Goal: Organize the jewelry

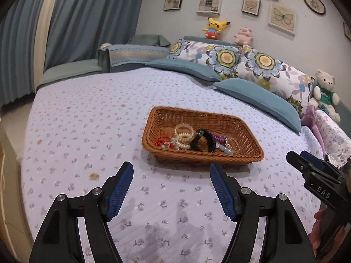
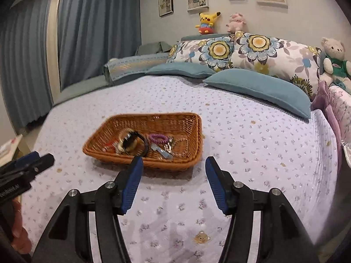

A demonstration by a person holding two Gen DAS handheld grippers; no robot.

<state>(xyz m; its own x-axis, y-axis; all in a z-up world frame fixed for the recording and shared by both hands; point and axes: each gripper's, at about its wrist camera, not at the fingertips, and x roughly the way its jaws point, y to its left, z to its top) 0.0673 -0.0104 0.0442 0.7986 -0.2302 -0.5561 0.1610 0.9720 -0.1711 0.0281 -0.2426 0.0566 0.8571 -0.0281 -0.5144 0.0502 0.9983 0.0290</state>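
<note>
Hovering open and empty at lower frame, left tool (image 1: 171,171) and right tool (image 2: 174,164) face wicker basket (image 1: 252,153) of jewelry (image 1: 193,139) mid-bed (image 1: 76,120), pillows (image 1: 258,97) behind.

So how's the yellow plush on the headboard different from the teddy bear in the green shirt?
The yellow plush stands on the ledge against the wall; the teddy bear sits lower, at the right edge beside the floral pillows. The yellow plush is bright yellow with a striped top and red bottoms; the teddy bear is cream-white in a green shirt. The yellow plush has long pointed ears, the teddy bear small round ones. Both sit upright.
</note>
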